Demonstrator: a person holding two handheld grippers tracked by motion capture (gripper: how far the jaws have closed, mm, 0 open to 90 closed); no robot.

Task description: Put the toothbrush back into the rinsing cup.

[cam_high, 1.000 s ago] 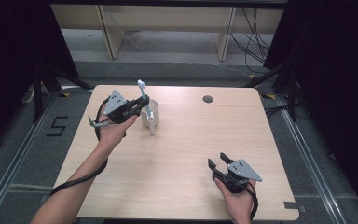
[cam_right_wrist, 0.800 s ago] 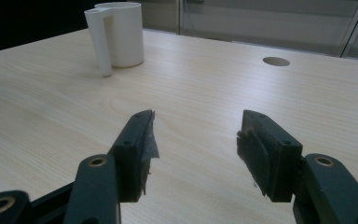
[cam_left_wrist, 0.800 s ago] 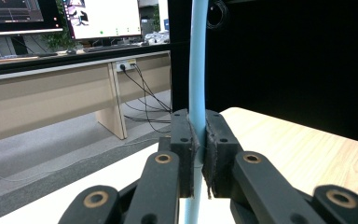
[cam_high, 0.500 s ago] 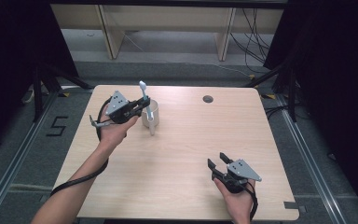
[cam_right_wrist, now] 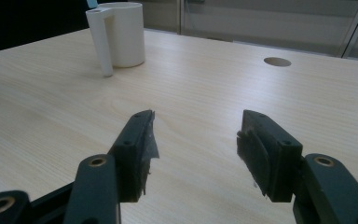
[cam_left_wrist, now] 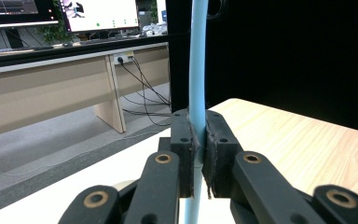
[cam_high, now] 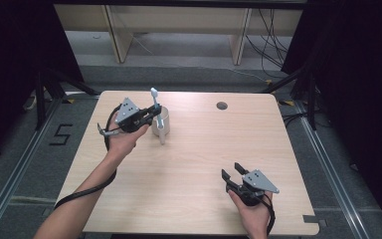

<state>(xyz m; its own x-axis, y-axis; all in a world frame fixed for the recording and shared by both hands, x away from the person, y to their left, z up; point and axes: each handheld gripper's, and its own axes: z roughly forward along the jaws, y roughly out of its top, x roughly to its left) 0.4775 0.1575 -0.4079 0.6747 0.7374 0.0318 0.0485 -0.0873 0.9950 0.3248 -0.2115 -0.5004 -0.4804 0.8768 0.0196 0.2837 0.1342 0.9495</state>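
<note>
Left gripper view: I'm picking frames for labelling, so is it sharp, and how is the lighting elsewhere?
Left gripper view: the pale blue handle clamped in the left hand-held gripper is sharp, the background soft. Right gripper view: even light, white cup slightly soft. High view: table evenly lit, surroundings dark.

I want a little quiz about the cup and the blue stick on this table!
1. True or false: the left gripper is shut on the blue stick.
2. Which way does the handle of the cup point in the high view: A) toward the person, B) toward the far edge of the table?
3. Fill in: the fingers of the right gripper stand ____ with nothing between them.

Key: 1 true; 2 A; 3 open.
</note>
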